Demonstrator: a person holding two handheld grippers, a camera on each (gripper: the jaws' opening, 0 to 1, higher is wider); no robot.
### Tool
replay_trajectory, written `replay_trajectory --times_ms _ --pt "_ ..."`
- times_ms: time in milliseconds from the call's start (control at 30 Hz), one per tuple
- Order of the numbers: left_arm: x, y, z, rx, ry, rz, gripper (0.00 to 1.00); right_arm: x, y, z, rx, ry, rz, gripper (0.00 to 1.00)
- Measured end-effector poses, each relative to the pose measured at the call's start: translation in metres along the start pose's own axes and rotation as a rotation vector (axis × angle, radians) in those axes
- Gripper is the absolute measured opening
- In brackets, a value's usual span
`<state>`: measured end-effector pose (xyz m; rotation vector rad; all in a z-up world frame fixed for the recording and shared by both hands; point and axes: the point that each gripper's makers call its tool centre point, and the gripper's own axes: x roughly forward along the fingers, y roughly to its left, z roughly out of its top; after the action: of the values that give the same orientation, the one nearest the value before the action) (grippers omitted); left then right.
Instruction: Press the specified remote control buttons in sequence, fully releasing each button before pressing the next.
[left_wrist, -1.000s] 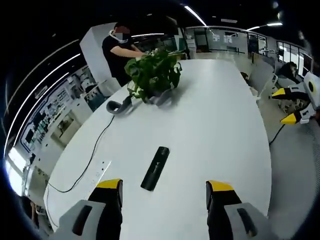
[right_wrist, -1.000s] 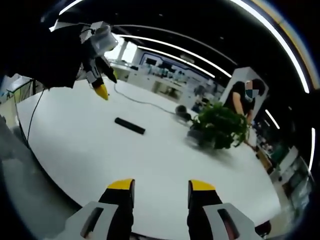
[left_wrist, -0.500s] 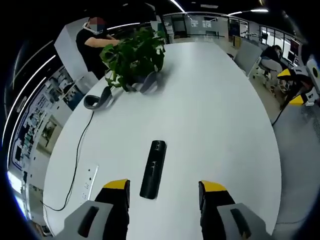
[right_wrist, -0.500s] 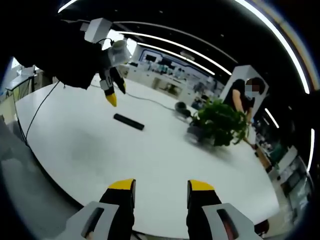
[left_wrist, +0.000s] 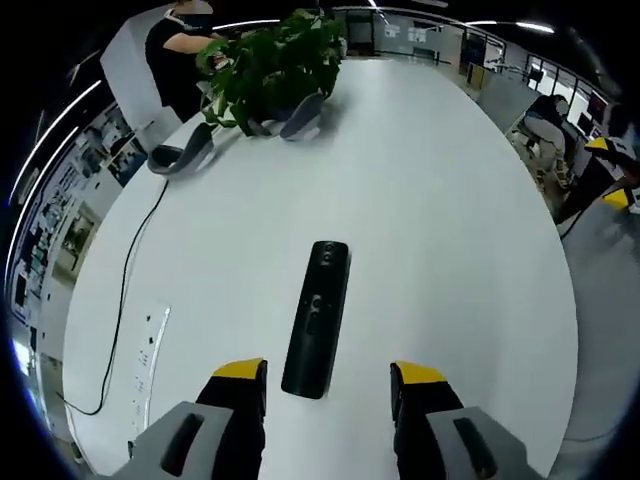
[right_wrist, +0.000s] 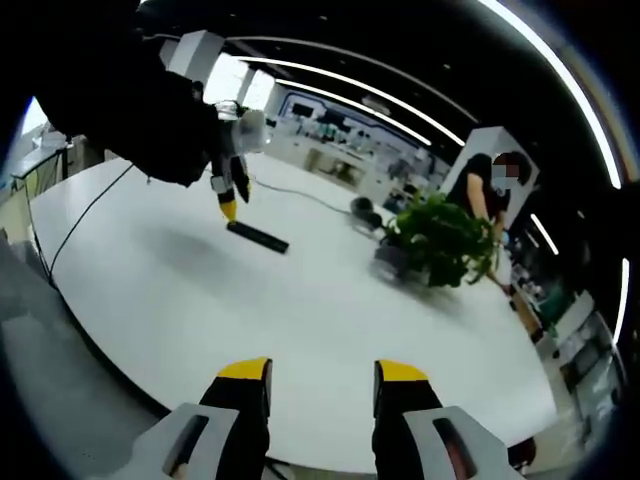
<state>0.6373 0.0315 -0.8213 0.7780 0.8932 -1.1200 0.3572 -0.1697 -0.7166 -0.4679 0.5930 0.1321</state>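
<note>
A long black remote control lies flat on the white table, its near end between and just beyond my left gripper's yellow-tipped jaws, which stand open and apart from it. In the right gripper view the same remote lies far off on the table, with the left gripper hanging just above its left end. My right gripper is open over the table's near edge with nothing between its jaws.
A potted green plant stands at the table's far end beside a dark headset-like object. A black cable and a white power strip lie along the left edge. A person stands behind the plant.
My left gripper has come forward and down toward the remote, which now reaches between its jaws. The right gripper has stayed nearly still.
</note>
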Motion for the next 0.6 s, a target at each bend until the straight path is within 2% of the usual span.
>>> replay_trajectory --times_ms 167,400,600 --pt "0.013 0.005 -0.005 0.001 0.018 -0.025 0.46 0.0 0.001 -0.001 0.0 0.01 0.001 0.38" --pt "0.029 0.008 -0.014 0.033 0.084 -0.067 0.45 0.002 0.002 -0.003 -0.006 0.02 0.01 0.38" --pt "0.04 0.013 -0.02 0.029 0.131 -0.075 0.4 0.002 0.002 -0.005 -0.009 0.03 0.009 0.38"
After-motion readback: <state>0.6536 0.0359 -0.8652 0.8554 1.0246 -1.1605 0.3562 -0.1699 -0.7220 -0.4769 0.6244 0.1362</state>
